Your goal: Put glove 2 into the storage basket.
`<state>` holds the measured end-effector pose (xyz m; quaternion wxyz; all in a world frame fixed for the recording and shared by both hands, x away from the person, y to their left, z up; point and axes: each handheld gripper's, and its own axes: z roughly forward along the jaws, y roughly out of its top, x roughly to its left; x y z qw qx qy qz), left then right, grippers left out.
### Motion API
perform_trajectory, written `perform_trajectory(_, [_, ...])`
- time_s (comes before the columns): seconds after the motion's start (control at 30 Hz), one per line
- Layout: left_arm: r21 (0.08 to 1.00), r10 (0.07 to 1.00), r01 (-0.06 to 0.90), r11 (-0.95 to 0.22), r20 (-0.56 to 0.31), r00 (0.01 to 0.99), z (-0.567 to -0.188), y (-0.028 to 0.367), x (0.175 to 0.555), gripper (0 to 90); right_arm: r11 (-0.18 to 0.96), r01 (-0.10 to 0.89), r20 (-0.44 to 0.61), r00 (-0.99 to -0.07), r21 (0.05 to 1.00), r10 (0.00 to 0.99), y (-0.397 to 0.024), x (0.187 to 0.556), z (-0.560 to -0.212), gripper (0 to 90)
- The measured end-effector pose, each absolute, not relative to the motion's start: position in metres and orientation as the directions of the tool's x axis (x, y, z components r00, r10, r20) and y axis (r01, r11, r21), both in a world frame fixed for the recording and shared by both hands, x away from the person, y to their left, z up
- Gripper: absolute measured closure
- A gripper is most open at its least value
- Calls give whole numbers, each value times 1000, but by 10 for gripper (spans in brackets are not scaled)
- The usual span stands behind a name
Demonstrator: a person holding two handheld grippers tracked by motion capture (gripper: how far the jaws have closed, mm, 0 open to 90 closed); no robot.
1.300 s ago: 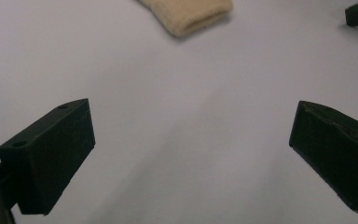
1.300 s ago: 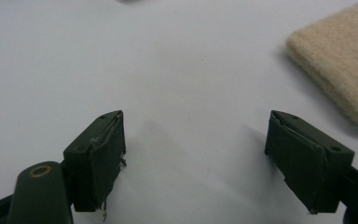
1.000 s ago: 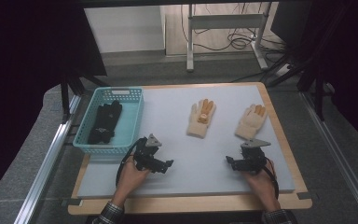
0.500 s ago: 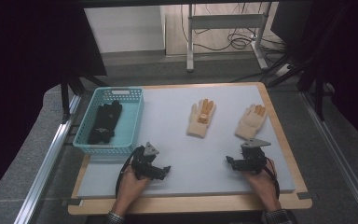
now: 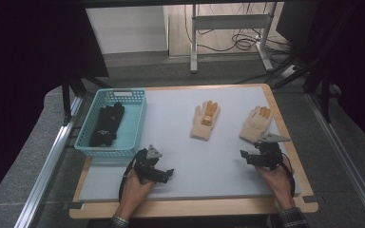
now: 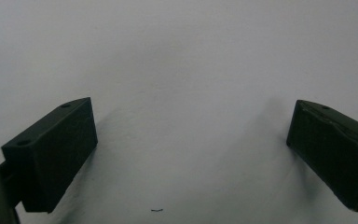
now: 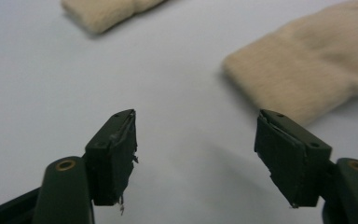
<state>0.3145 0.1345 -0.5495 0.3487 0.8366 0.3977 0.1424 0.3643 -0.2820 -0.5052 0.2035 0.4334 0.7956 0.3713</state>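
Two cream gloves with orange fingertips lie palm-down on the white mat: one glove point(image 5: 206, 120) near the middle, the other glove point(image 5: 255, 123) to its right. My right gripper point(image 5: 245, 156) rests open on the mat just in front of the right glove, whose cuff point(image 7: 303, 74) lies just beyond its right jaw. The other glove's cuff point(image 7: 107, 11) lies farther off in the right gripper view. My left gripper point(image 5: 167, 174) sits open near the front left of the mat, its jaws spread over bare white surface point(image 6: 186, 93).
A turquoise basket point(image 5: 135, 124) holding dark gloves point(image 5: 106, 124) stands at the mat's left edge, just behind my left hand. The mat lies on a wooden board point(image 5: 195, 208) with metal rails on both sides. A white table frame and cables stand on the floor beyond.
My left gripper has drawn back toward the front edge and slightly right. The right gripper and both gloves have stayed put.
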Motion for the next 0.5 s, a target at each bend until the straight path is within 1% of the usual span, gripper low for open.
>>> perform_trajectory(0.13, [697, 765, 566, -440, -39, 643, -550, 134, 314, 20, 338, 540, -2, -528, 771, 849, -290, 375, -497, 340])
perform_trajectory(0.17, [697, 765, 566, -440, -39, 643, -550, 134, 314, 20, 331, 544, -3, -516, 772, 856, -295, 384, -492, 359])
perform_trajectory(0.27, [697, 765, 566, -440, -38, 643, -550, 135, 314, 21, 323, 547, -5, -503, 772, 864, -300, 393, -487, 376])
perform_trajectory(0.3, [698, 766, 566, -439, -39, 642, -550, 135, 314, 21, 319, 551, -11, -490, 771, 872, -305, 402, -484, 395])
perform_trajectory(0.33, [698, 766, 566, -439, -39, 642, -550, 135, 314, 22, 319, 551, -11, -490, 771, 872, -305, 402, -484, 395])
perform_trajectory(0.37, [698, 767, 567, -437, -40, 641, -550, 135, 314, 22, 319, 554, -21, -477, 769, 879, -310, 412, -482, 420])
perform_trajectory(0.4, [698, 767, 567, -437, -40, 641, -550, 135, 314, 23, 319, 554, -21, -477, 769, 879, -310, 412, -482, 420])
perform_trajectory(0.5, [699, 767, 567, -437, -40, 641, -550, 135, 314, 23, 308, 550, -45, -439, 776, 897, -318, 430, -478, 509])
